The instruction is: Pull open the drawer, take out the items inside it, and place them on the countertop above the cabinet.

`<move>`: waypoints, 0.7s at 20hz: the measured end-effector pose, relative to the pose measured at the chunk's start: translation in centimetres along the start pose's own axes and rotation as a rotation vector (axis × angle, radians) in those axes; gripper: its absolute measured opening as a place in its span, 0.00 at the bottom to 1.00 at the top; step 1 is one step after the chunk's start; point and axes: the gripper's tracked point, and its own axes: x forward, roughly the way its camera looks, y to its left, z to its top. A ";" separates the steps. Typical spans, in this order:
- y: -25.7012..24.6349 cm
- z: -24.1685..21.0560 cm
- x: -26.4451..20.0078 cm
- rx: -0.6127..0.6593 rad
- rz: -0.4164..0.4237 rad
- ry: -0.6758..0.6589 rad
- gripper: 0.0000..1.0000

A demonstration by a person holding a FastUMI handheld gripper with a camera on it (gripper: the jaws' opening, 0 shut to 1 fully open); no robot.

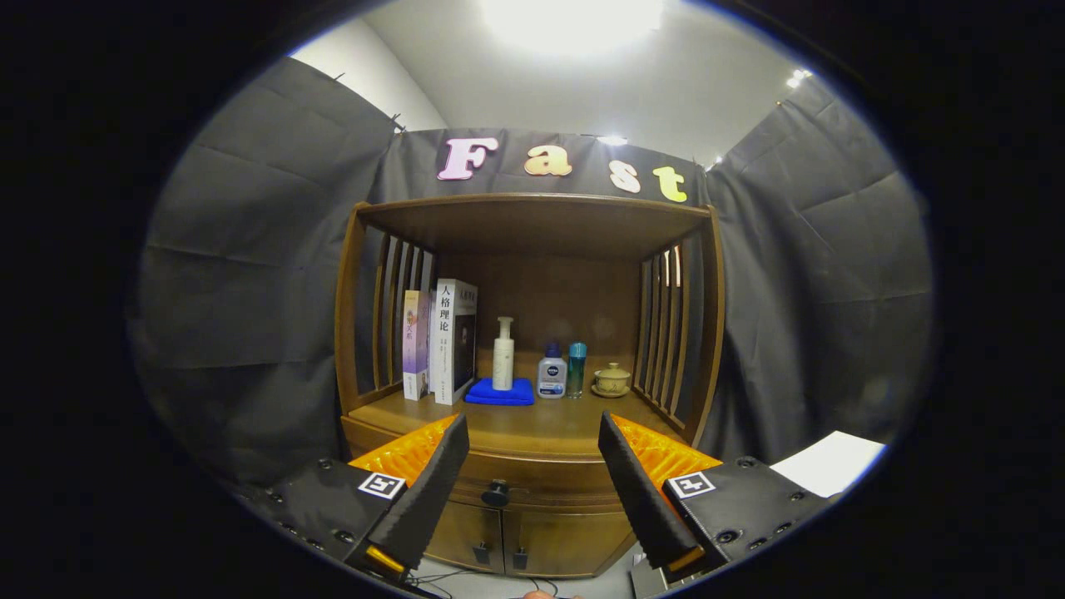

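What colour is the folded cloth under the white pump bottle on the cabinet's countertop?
Bright blue: the cloth shows best in the gripper view, beyond the open gripper.

the claw [532,441] hangs with its fingers [433,491] spread wide apart, gripping nothing, in front of a wooden cabinet [532,516]. between the fingers, just ahead, sits the dark knob [496,493] of the drawer [532,482], which is closed. beyond them lies the cabinet's surface [532,424], carrying two upright books [441,341] at the left, a white pump bottle [503,353] standing on a blue cloth [499,393], a small bottle [552,372], a teal bottle [576,369] and a lidded cup on a saucer [612,379]. below the drawer are two closed doors [524,541].
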 end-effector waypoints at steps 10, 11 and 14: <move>0.3 -3.3 4.0 0.012 -0.020 0.066 0.99; 0.4 -3.7 4.5 0.011 -0.020 0.077 0.99; 0.6 -5.0 5.9 0.009 -0.025 0.104 0.99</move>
